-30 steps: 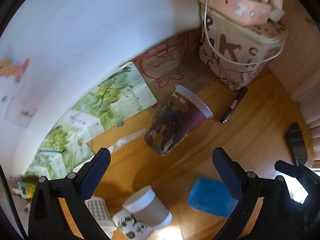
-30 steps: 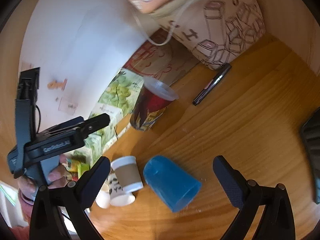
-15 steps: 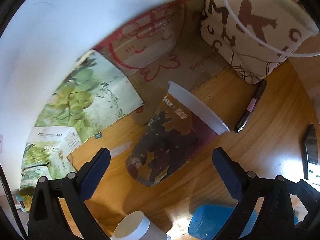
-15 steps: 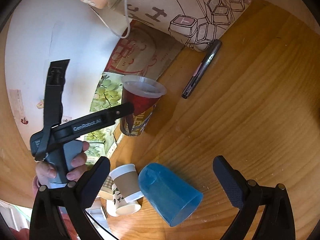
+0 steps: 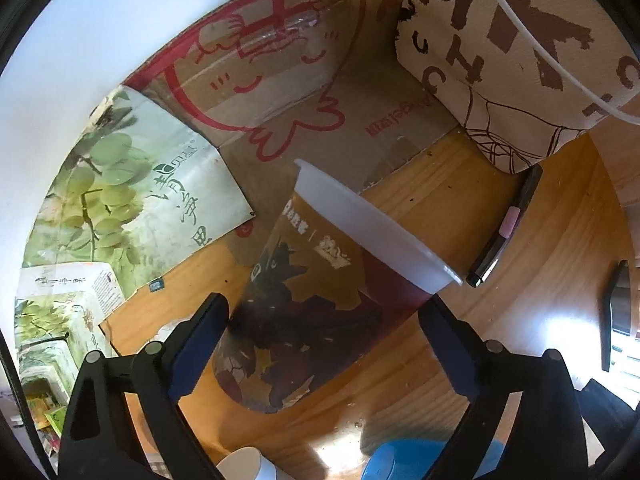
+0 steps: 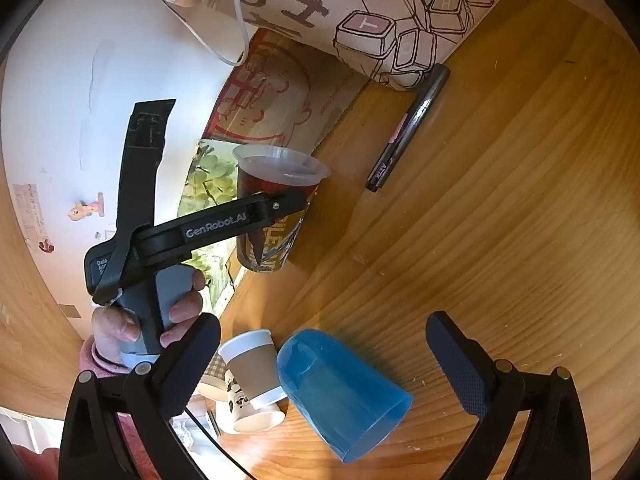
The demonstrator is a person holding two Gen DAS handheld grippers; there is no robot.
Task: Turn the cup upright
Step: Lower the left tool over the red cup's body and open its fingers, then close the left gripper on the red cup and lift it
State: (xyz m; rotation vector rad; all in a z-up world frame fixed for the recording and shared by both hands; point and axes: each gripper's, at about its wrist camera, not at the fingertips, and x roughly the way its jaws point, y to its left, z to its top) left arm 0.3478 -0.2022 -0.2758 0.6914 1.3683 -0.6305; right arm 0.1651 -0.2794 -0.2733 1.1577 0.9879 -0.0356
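Left tool is spread wide, 1 finger on either side of the tall printed plastic cup, and neither finger clearly touches it. From the right wrist view that cup stands upright on the wooden desk, rim up, right by the grape-print box and the cardboard sheet. Right tool hangs open too, gripping nothing, above the blue cup, which sits mouth-down on the desk. Beside the blue one lies a brown-sleeved paper cup on its side. A dark marker pen rests further back, near the patterned bag.
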